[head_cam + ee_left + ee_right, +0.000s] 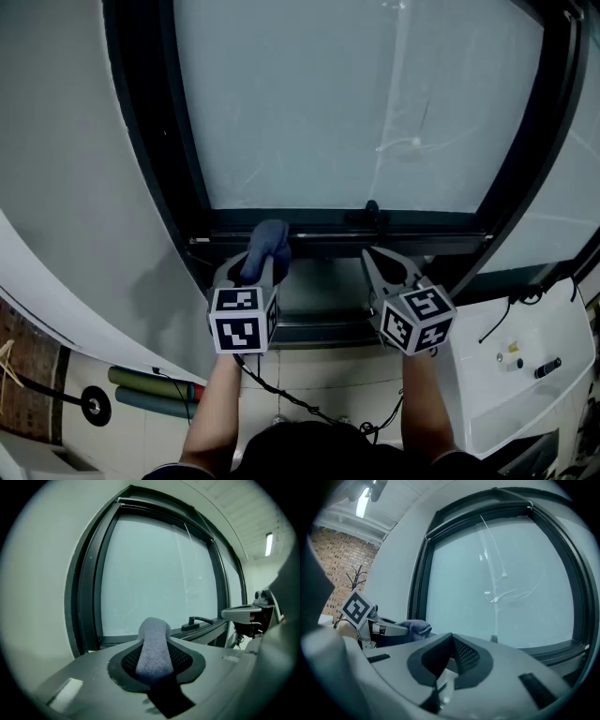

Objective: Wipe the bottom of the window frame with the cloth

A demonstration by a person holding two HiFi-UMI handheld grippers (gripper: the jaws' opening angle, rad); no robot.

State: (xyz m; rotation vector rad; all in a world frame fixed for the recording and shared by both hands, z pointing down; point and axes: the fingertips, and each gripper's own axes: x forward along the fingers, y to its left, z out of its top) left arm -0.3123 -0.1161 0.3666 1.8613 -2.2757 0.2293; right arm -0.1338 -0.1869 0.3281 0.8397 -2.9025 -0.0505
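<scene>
**While the cloth sits near the rail's left end, the sweep lies rightward**

Because the left gripper [262, 264] has its 2 jaws clamped on the blue-grey cloth [269, 239], with the fold poking out past the tips, it is the wiping tool. The cloth's free end lies over the bottom rail of the window frame [439, 240], near the left corner. Whether it presses on the rail cannot be told. That rail runs left to right across the head view, so most of its length lies to the cloth's right, past the window handle [372, 215]. The right gripper [389, 264] hangs just beside the left gripper, jaws slightly apart around nothing, nearer the rail's right half but with no cloth.
</scene>
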